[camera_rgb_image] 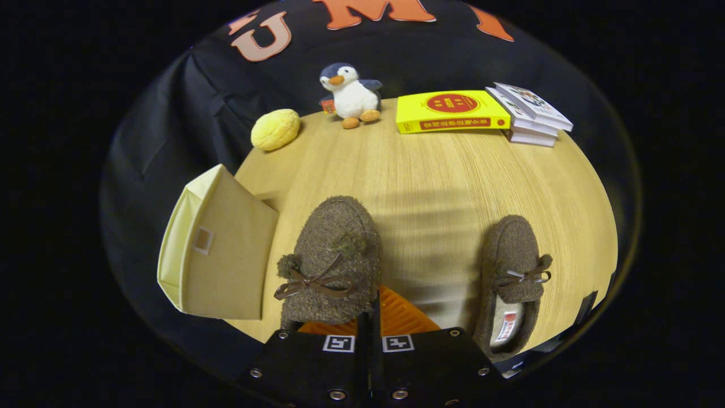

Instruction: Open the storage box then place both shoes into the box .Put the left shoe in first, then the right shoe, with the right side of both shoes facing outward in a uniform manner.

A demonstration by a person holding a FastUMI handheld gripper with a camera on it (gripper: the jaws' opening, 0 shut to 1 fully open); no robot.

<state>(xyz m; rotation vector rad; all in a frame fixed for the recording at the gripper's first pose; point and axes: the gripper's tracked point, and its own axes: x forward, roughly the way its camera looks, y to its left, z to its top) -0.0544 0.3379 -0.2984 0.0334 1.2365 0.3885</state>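
Fisheye view along the gripper, looking over a round wooden bench. The gripper's two fingers look pressed close together, w/ the rear edge of the left shoe pinched between them; the actual contact is partly hidden, so grip on the heel rim seems likely but can't be confirmed in full. That shoe is a fuzzy brown slipper w/ a dark bow and pom-poms, toe pointing away from the gripper, just ahead of the fingers.

The right shoe, same style, sits on the bench to the right of the gripper, well apart from the first, toe also pointing away; a label shows inside its opening.

The storage box, pale yellow fabric w/ a small label window, stands at the bench's left edge, just beside the held shoe. Can't tell if its lid is open.

Far side of the bench, left to right: a yellow bun-shaped squishy, a plush penguin, a yellow book, and a stack of books touching the yellow one.
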